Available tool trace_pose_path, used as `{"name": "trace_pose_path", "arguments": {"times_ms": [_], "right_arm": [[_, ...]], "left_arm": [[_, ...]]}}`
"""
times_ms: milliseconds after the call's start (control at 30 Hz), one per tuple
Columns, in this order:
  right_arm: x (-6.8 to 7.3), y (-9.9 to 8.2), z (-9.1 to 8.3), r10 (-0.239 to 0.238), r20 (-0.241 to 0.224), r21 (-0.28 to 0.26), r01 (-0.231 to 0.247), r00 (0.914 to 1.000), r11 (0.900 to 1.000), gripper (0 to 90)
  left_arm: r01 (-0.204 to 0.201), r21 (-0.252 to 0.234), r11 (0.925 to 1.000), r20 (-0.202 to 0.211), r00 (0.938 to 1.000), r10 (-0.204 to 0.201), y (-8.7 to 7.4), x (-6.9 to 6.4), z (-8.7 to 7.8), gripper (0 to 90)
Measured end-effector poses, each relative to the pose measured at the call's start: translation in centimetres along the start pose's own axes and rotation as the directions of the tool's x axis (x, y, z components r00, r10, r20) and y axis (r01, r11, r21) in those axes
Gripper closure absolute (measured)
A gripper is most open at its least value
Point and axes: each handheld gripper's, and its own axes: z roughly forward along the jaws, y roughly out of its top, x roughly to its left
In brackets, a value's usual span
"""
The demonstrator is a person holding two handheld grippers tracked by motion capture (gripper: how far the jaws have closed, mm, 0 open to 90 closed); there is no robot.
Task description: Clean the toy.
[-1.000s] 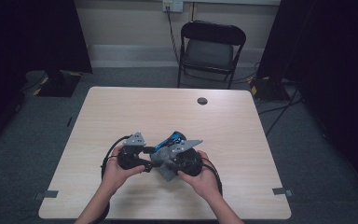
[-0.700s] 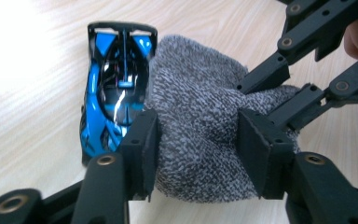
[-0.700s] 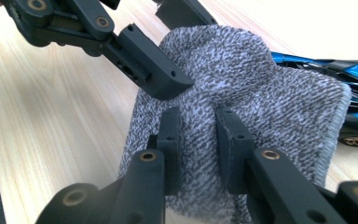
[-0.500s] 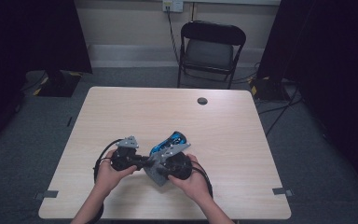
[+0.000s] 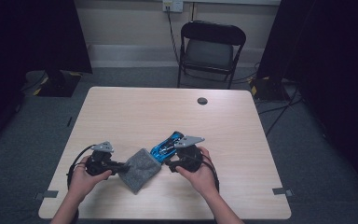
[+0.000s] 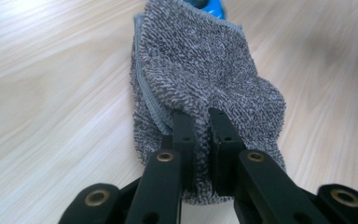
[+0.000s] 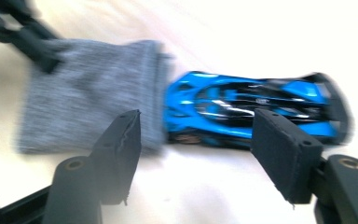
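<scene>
Left gripper (image 6: pixel 200 128) clenched on the folded grey terry cloth (image 5: pixel 139 169), drawing it toward nine o'clock off the glossy blue toy car (image 5: pixel 167 145), which lies before the released right gripper (image 7: pixel 196 140), its jaws just opened.

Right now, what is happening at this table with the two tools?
A person sits at the wooden table with a tool in each hand. The left tool is shut on one end of a grey cloth pouch, which lies flat on the table. The right tool has just been opening; its jaws stand apart with nothing pressed between them. Just beyond them lies a blue toy car, its nose at the pouch's mouth.
</scene>
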Motion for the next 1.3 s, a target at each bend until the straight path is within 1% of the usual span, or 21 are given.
{"name": "trace_pose_path", "arguments": {"times_ms": [67, 167, 233, 300, 333, 400, 433, 467, 500, 533, 600, 633, 700, 733, 833, 867, 900, 1033, 1100, 1200, 1300], "right_arm": [[-1.0, -0.1, 0.5, -0.014, 0.04, 0.005, 0.014, 0.9991, 0.9999, 27.4], [-2.3, 0.0, 1.2, -0.024, 0.067, -0.012, 0.025, 0.9975, 0.9996, 25.2], [-2.9, 0.2, 1.7, -0.004, 0.074, -0.018, 0.005, 0.9972, 0.9998, 24.0], [-3.4, 0.3, 2.2, 0.012, 0.072, -0.023, -0.01, 0.9973, 0.9997, 23.3], [-3.5, 0.4, 2.6, 0.008, 0.071, -0.023, -0.007, 0.9974, 0.9997, 23.0], [-3.5, 0.5, 3.3, 0.001, 0.066, -0.027, 0.0, 0.9978, 0.9996, 22.4], [-3.5, 0.6, 3.6, 0.0, 0.058, -0.03, 0.002, 0.9983, 0.9995, 21.6], [-3.4, 0.6, 4.0, -0.001, 0.05, -0.034, 0.003, 0.9988, 0.9994, 20.6], [-3.2, 0.7, 4.4, -0.009, 0.039, -0.037, 0.01, 0.9992, 0.9992, 20.0], [-3.1, 0.7, 4.7, -0.021, 0.033, -0.041, 0.022, 0.9992, 0.9989, 19.7], [-2.7, 0.8, 5.4, -0.04, 0.028, -0.039, 0.041, 0.9988, 0.9984, 19.0], [-2.6, 0.9, 5.8, -0.04, 0.025, -0.035, 0.041, 0.9989, 0.9985, 18.5], [-2.2, 0.9, 6.3, -0.05, 0.036, -0.021, 0.05, 0.9981, 0.9985, 18.5], [-2.1, 1.0, 6.5, -0.066, 0.044, -0.015, 0.067, 0.9969, 0.9976, 18.4], [-2.1, 1.0, 7.1, -0.074, 0.037, 0.0, 0.074, 0.9966, 0.9973, 15.2], [-2.1, 1.0, 7.2, -0.079, 0.041, 0.004, 0.079, 0.996, 0.9969, 14.9], [-2.1, 1.1, 7.4, -0.09, 0.048, 0.008, 0.09, 0.9947, 0.9959, 14.8], [-2.1, 1.1, 7.7, -0.089, 0.043, 0.01, 0.088, 0.9951, 0.996, 10.6], [-2.2, 1.0, 7.8, -0.095, 0.039, 0.013, 0.095, 0.9947, 0.9954, 8.9], [-2.1, 1.0, 7.8, -0.104, 0.036, 0.017, 0.103, 0.9939, 0.9945, 9.0], [-1.9, 0.7, 7.8, -0.092, 0.044, -0.009, 0.092, 0.9948, 0.9957, 8.1]], "left_arm": [[0.013, -0.002, 0.9999, -0.008, 0.9999, -0.013, -0.4, 0.6, -0.4, 83.1], [0.041, -0.021, 0.9989, 0.001, 0.9991, -0.041, -0.9, 1.3, -0.7, 82.3], [0.038, -0.043, 0.9984, 0.001, 0.9993, -0.038, -1.2, 1.5, -0.6, 78.8], [0.039, -0.082, 0.9959, -0.012, 0.9991, -0.04, -1.2, 1.5, -0.7, 60.9], [0.035, -0.093, 0.995, -0.022, 0.9991, -0.038, -1.1, 1.3, -0.8, 50.9], [0.009, -0.111, 0.9938, -0.025, 0.9996, -0.012, -0.7, 0.5, -1.1, 44.0], [-0.018, -0.105, 0.9943, -0.023, 0.9996, 0.016, -0.4, -0.1, -1.1, 42.7], [-0.049, -0.094, 0.9944, -0.041, 0.9981, 0.045, 0.0, -0.7, -1.1, 42.4], [-0.071, -0.087, 0.9937, -0.045, 0.9967, 0.067, 0.2, -1.3, -0.9, 41.1], [-0.097, -0.074, 0.9926, -0.05, 0.9944, 0.093, 0.5, -1.7, -0.6, 40.6], [-0.133, -0.056, 0.9895, -0.082, 0.9884, 0.128, 0.7, -2.3, 0.4, 40.5], [-0.132, -0.046, 0.9902, -0.089, 0.9879, 0.127, 0.7, -2.4, 0.9, 40.6], [-0.121, -0.059, 0.9909, -0.104, 0.9879, 0.115, 0.7, -2.2, 1.4, 42.6], [-0.114, -0.067, 0.9913, -0.103, 0.989, 0.107, 0.7, -2.1, 1.4, 43.3], [-0.095, -0.108, 0.9896, -0.086, 0.9925, 0.086, 0.7, -1.8, 0.7, 42.4], [-0.107, -0.123, 0.9866, -0.092, 0.9911, 0.096, 0.7, -1.9, 0.5, 41.3], [-0.11, -0.131, 0.9853, -0.078, 0.9918, 0.101, 0.8, -2.1, 0.4, 40.4], [-0.124, -0.104, 0.9868, -0.038, 0.9919, 0.121, 0.9, -2.6, 1.3, 36.7], [-0.115, -0.078, 0.9903, -0.034, 0.993, 0.113, 1.0, -2.7, 1.8, 34.7], [-0.113, -0.067, 0.9914, -0.024, 0.9935, 0.111, 1.1, -2.8, 2.3, 33.4], [-0.119, -0.069, 0.9905, -0.025, 0.9928, 0.117, 1.2, -2.8, 2.5, 31.6]]}}
